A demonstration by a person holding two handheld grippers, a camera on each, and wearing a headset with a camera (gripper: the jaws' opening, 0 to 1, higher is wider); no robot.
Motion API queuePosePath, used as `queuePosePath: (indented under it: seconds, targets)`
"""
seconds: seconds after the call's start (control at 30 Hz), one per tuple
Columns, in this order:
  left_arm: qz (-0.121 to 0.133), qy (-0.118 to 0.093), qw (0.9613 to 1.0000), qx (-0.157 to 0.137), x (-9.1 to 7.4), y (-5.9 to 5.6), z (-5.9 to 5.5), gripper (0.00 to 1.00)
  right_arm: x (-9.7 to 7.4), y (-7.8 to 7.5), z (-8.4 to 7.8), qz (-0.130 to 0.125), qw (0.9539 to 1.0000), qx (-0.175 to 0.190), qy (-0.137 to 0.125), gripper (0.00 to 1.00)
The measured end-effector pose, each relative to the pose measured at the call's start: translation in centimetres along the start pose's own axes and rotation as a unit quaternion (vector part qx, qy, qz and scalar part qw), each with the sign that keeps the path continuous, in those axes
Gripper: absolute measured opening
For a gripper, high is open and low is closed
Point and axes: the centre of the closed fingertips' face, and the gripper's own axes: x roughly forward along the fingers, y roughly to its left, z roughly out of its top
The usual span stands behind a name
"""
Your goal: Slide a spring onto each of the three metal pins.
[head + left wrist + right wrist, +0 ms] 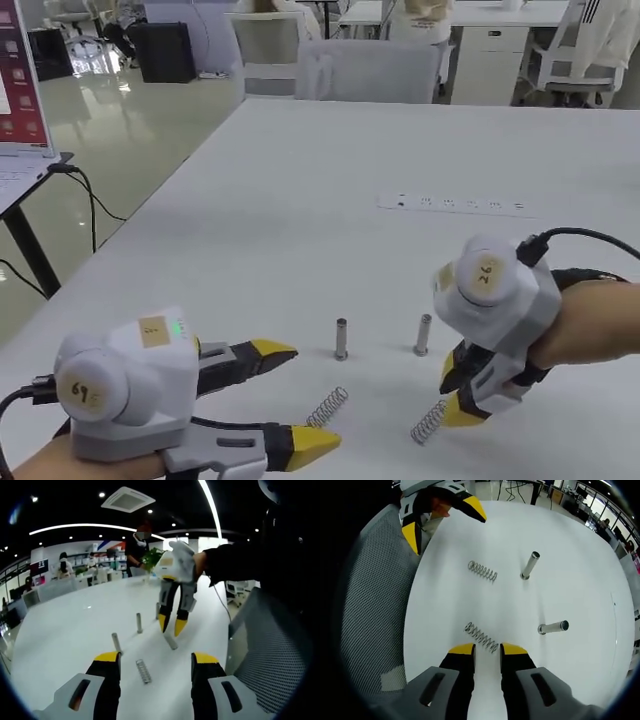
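At the far left a laptop (18, 90) stands off the white worktop (300, 220), with a black cable trailing from it. The left gripper (295, 398) sits low at the near left corner; its fingers (272, 351) are released and spread wide, grasping nothing. The left spring (327, 407) lies flat just right of those yellow tips; in the left gripper view it lies on the worktop between the 2 tips, touching neither. Beyond it the left pin (341, 339) stands upright on the worktop. The right pin (423, 335) stands upright well apart from the first, at about the same depth; 2 pins can be made out clearly. Nearer the person than the right pin lies the right spring (428, 421), flat and slanted. The right gripper (457, 395) points steeply down at this spring's upper end; its fingers (462, 652) are released with only a narrow gap between them, and nothing sits in the gap. In the right gripper view the spring lies crosswise just ahead of the tips; whether they touch it cannot be told. Neither spring is on a pin. Far back on the right a white power strip (458, 204) lies on the worktop.
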Motion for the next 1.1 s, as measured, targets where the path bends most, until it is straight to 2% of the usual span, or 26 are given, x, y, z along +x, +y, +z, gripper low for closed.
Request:
queuePosePath:
  seconds: [0.27, 0.4, 0.57, 1.0, 1.1]
  targets:
    - [-0.001, 0.002, 1.0000, -0.002, 0.0, -0.1, -0.1, 0.51, 1.1, 0.5, 0.1, 0.024, 0.9990, -0.035, 0.016, 0.15]
    - [-0.001, 0.001, 1.0000, -0.003, 0.0, -0.1, -0.1, 0.50, 1.5, 0.4, -0.6, 0.022, 0.9978, -0.050, 0.038, 0.14]
    - [-0.003, 0.003, 1.0000, -0.003, 0.1, -0.2, -0.2, 0.50, 1.4, 0.3, -1.1, 0.019, 0.9970, -0.057, 0.048, 0.12]
    - [-0.012, 0.005, 0.9999, 0.001, 0.3, -0.6, -0.2, 0.48, 1.4, 0.2, -1.2, 0.009, 0.9953, -0.079, 0.056, 0.09]
    - [-0.016, 0.006, 0.9998, 0.005, 0.4, -0.8, -0.2, 0.47, 1.2, 0.4, -0.8, 0.009, 0.9959, -0.080, 0.041, 0.09]
